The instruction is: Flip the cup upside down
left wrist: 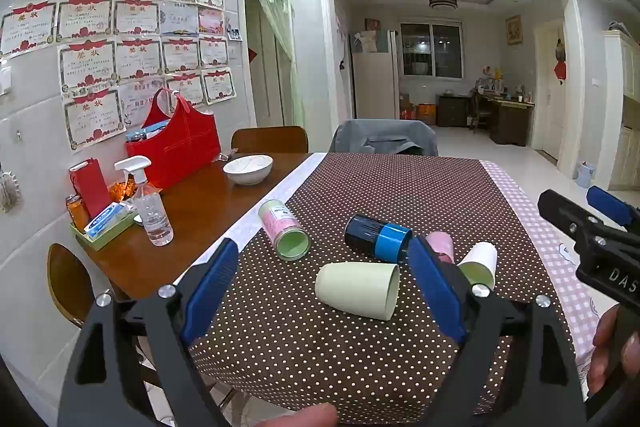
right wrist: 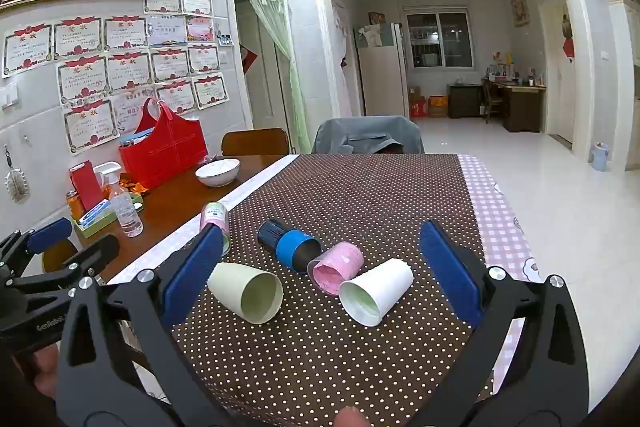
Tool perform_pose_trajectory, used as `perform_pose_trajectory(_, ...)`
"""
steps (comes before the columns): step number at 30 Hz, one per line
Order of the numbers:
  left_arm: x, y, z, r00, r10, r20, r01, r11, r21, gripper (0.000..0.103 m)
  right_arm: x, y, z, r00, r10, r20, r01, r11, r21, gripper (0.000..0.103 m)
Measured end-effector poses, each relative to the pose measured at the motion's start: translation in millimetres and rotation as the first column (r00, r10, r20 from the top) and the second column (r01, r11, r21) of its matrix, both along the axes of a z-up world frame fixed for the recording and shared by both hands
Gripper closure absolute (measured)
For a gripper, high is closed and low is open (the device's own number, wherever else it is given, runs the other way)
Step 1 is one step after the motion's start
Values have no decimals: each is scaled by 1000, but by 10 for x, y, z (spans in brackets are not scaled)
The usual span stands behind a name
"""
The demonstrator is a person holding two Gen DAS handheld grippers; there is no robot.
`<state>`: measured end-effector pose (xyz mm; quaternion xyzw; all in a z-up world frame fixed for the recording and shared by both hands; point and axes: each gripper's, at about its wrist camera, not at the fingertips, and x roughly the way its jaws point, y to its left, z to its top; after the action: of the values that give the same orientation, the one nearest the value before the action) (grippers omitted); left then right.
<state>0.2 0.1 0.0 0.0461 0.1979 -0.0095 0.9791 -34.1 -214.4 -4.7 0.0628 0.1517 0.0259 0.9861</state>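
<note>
Several cups lie on their sides on the brown dotted cloth [left wrist: 360,347]. A pale green cup [left wrist: 357,290] lies nearest, between my left gripper's fingers; it also shows in the right wrist view [right wrist: 246,291]. Behind it lie a black-and-blue cup [left wrist: 378,237] [right wrist: 290,244], a pink cup [left wrist: 440,245] [right wrist: 336,267], a white cup [left wrist: 478,263] [right wrist: 376,291] and a pink floral cup [left wrist: 283,229] [right wrist: 215,219]. My left gripper [left wrist: 324,263] is open and empty above the near table edge. My right gripper [right wrist: 322,247] is open and empty, to the right of the left one.
On the bare wooden table part at the left stand a white bowl [left wrist: 248,169], a red bag [left wrist: 176,143], a spray bottle [left wrist: 150,207] and a small tray of items [left wrist: 102,227]. Chairs stand at the far edge [left wrist: 384,139]. A pink checked cloth [left wrist: 532,227] lines the right edge.
</note>
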Motion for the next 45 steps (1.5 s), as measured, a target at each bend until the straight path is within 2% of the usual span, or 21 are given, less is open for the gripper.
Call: perform_pose_trajectory(45, 52, 14, -34, 1000, 5, -15, -5, 1000, 5, 18, 102, 85, 22, 1000, 12, -3, -12, 1000, -6, 6)
